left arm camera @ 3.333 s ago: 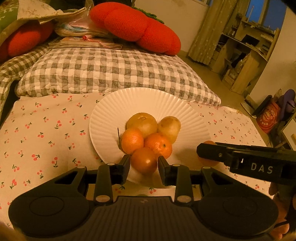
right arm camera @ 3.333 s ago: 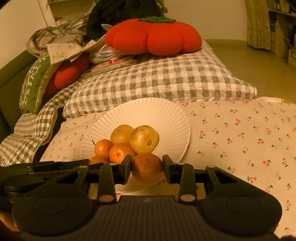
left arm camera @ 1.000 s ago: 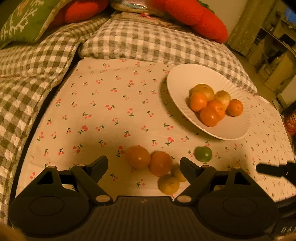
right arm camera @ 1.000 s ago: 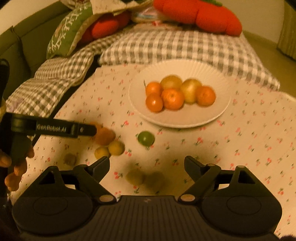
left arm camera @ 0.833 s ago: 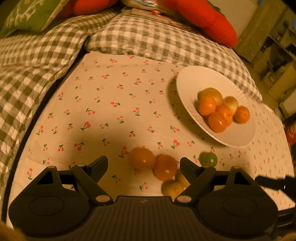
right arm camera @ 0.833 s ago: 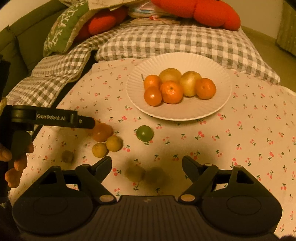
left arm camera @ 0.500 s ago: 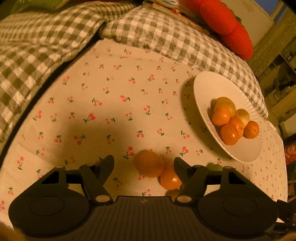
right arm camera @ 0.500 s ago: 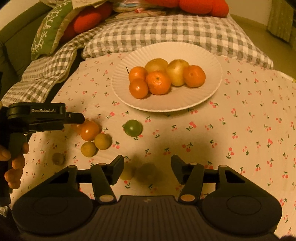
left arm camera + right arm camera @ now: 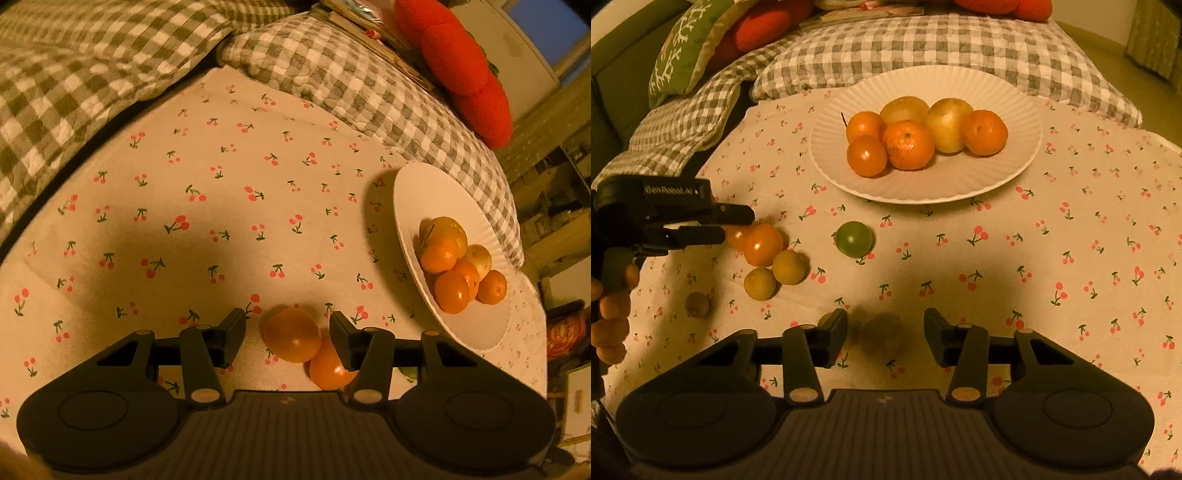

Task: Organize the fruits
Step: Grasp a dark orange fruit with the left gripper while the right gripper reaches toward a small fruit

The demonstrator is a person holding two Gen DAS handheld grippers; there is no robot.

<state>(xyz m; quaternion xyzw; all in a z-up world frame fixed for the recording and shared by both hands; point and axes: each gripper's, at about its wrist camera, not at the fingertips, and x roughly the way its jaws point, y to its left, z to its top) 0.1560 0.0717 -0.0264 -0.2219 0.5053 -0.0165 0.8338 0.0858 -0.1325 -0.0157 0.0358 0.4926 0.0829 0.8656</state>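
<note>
A glossy round orange fruit [image 9: 291, 334] lies on the cherry-print cloth [image 9: 221, 206] between the closing left gripper [image 9: 287, 339] fingers, untouched; no long axis shows. Only the right wrist view shows a dim fruit [image 9: 884, 334] between the closing right gripper [image 9: 885, 338] fingers, untouched.

Tablecloth [image 9: 1071, 206]: matt woven cloth printed with small cherries; checked quilt [image 9: 923, 48]: puckered, padded cloth in grey and white; red cushion [image 9: 461, 70]: fuzzy, knitted-looking fabric. Plate [image 9: 1015, 110]: white, matt, with fine ribbing across its rim, paper or ceramic cannot be told; oranges [image 9: 908, 144] on it: dimpled, slightly shiny peel, while the orange fruit [image 9: 291, 334] on the cloth is smooth and glossy, as is the green fruit [image 9: 853, 238]. Left gripper [image 9: 287, 338] and right gripper [image 9: 885, 334]: matt black plastic, bodies ribbed.
</note>
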